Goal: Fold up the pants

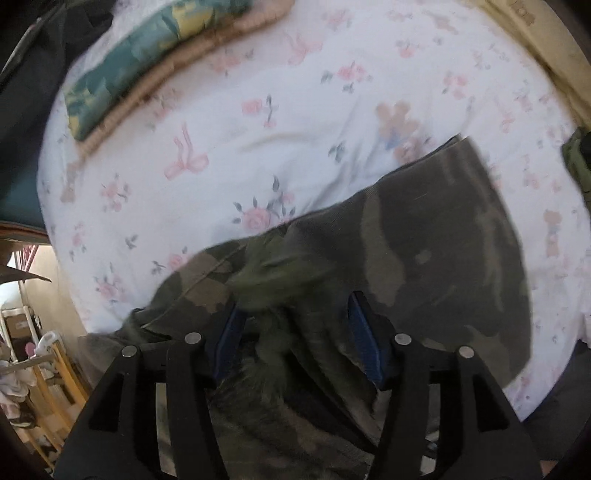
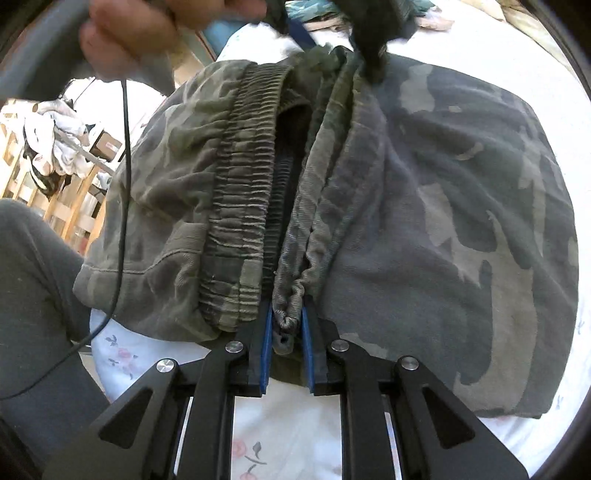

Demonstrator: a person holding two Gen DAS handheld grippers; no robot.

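Camouflage pants (image 2: pixel 424 206) lie folded over on a white floral bedsheet (image 2: pixel 280 417). Their ribbed elastic waistband (image 2: pixel 240 206) runs up the middle of the right wrist view. My right gripper (image 2: pixel 288 325) is shut on a bunched hem of the pants at the near edge. In the left wrist view the pants (image 1: pixel 424 240) spread from the gripper out to the right. My left gripper (image 1: pixel 295 314) stands fairly wide with pants cloth bunched between its blue pads (image 1: pixel 364 332); the view is blurred. The left gripper also shows at the top of the right wrist view (image 2: pixel 369 44), holding the far end of the cloth.
A green patterned cushion (image 1: pixel 147 55) on a tan knitted blanket (image 1: pixel 177 70) lies at the far left of the bed. Wooden shelves with clothes (image 2: pixel 55 147) stand beyond the bed's left edge. A black cable (image 2: pixel 125 184) hangs from the person's hand (image 2: pixel 140 33). The person's grey-clad leg (image 2: pixel 33 295) is at the left.
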